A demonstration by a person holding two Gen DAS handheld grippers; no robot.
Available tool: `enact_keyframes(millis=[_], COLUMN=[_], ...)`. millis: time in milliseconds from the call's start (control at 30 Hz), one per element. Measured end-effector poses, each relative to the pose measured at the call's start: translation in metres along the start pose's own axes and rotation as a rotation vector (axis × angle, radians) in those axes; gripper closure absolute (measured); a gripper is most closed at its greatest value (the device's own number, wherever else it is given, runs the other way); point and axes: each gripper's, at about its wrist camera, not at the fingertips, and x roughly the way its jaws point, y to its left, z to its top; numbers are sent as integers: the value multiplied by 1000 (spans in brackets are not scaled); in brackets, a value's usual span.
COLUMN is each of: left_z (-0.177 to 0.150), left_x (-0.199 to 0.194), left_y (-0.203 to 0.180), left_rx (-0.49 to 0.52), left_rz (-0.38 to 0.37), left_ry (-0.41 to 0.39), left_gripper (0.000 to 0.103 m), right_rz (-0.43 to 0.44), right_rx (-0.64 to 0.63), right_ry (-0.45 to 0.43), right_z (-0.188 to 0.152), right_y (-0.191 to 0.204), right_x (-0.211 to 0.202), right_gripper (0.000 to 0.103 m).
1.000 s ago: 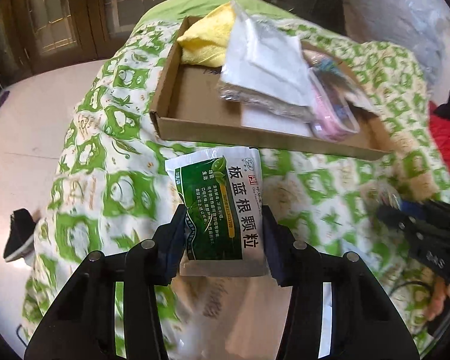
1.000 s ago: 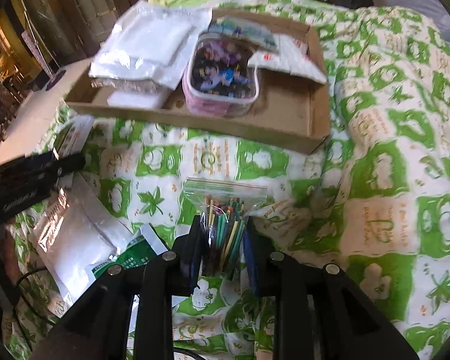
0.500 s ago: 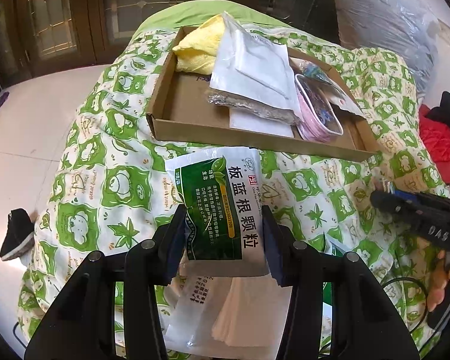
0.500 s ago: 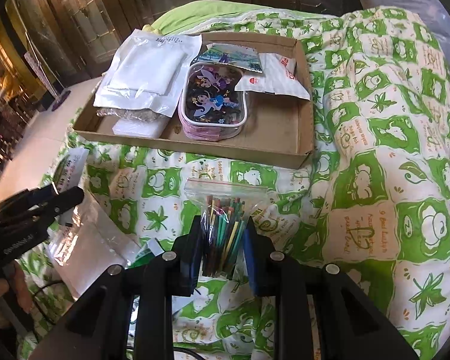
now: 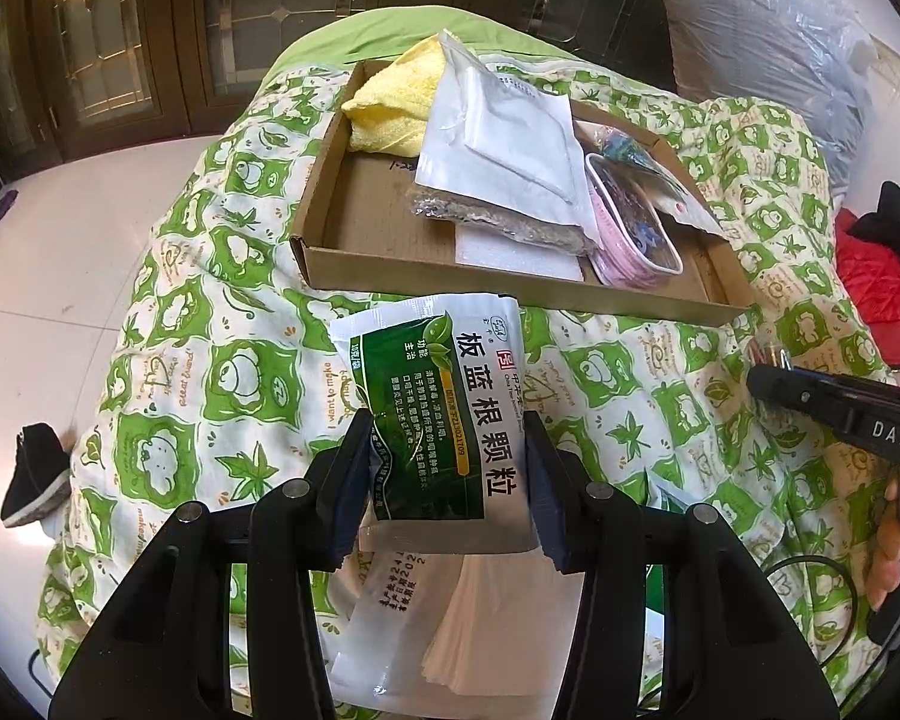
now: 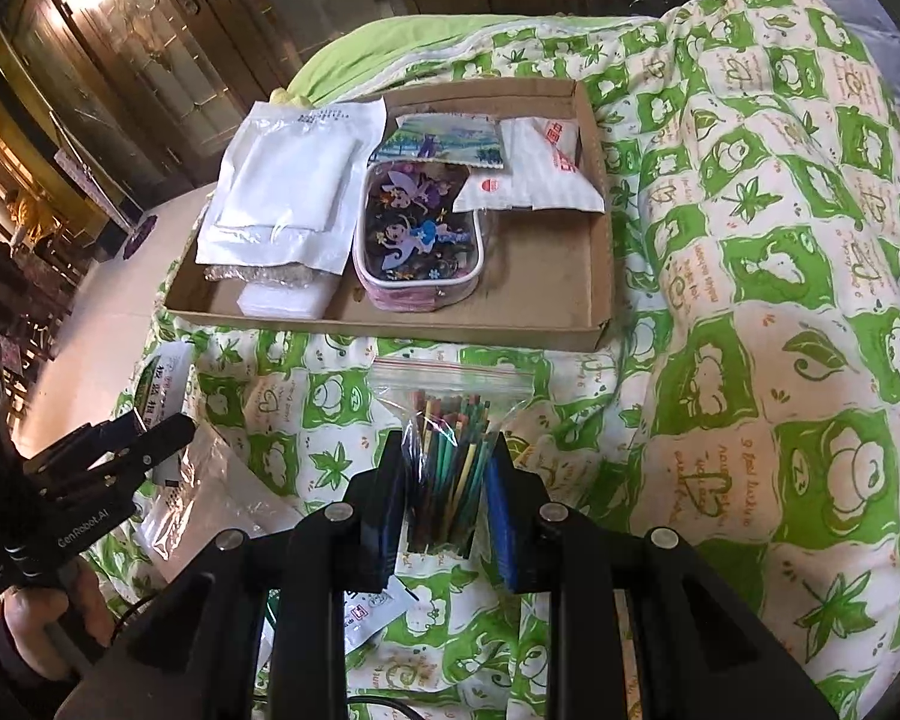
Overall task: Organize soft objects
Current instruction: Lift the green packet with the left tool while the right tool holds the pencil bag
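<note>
The left gripper (image 5: 447, 474) clamps a glossy green-and-white foil sachet (image 5: 435, 402) above the green-patterned quilt (image 5: 222, 372). The right gripper (image 6: 447, 495) pinches a clear crinkly zip bag of coloured sticks (image 6: 450, 450) just before the shallow brown cardboard tray (image 6: 546, 276).

Yellow towel (image 5: 393, 105) — half-hidden under pouch (image 5: 498, 150)
</note>
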Motion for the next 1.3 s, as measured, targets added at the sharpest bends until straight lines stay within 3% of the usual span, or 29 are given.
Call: enact_keyframes(millis=[967,1300], left_z=[3,53], left_x=[1,-9], left_y=[0,12], left_rx=[3,-14], left_rz=[-7,-24], left_ry=[12,-10], left_gripper=[56,56], right_rz=[-26,-15], right_rx=[-12,-3], right_ry=[31,26], right_z=[1,3], right_y=[-1,-3], right_x=[10,9], right_gripper=[78,78])
